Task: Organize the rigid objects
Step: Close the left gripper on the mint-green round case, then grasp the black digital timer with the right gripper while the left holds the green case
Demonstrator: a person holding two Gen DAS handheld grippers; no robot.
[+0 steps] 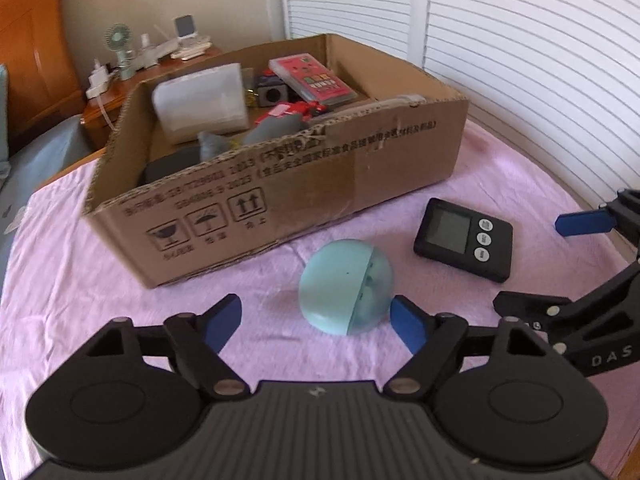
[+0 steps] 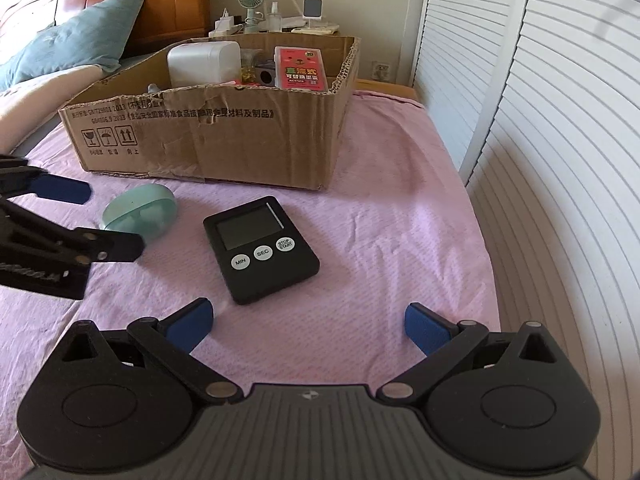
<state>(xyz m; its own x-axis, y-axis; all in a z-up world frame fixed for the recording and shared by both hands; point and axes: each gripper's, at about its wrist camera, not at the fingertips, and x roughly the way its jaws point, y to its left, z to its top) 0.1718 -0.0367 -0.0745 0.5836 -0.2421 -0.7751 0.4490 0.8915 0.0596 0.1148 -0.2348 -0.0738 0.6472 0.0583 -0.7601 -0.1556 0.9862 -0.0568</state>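
Your left gripper has its blue pads apart, one on each side of the near end of the round blue-green case. The right pad sits just beside the case; you cannot tell if it touches. The left pad is clear of it, so nothing is squeezed. The case lies on the pink cloth, at 12 o'clock from your left gripper.

Your right gripper is wide apart too and holds nothing. It hangs over the pink cloth. The black timer lies flat at about 11 o'clock from it, near but not between the pads. Its three round buttons face up.

From the case, the timer is at about 2 o'clock, a little apart. The brown cardboard box stands behind both, at 12 o'clock. In the box you see a white box, a red pack and some grey things.
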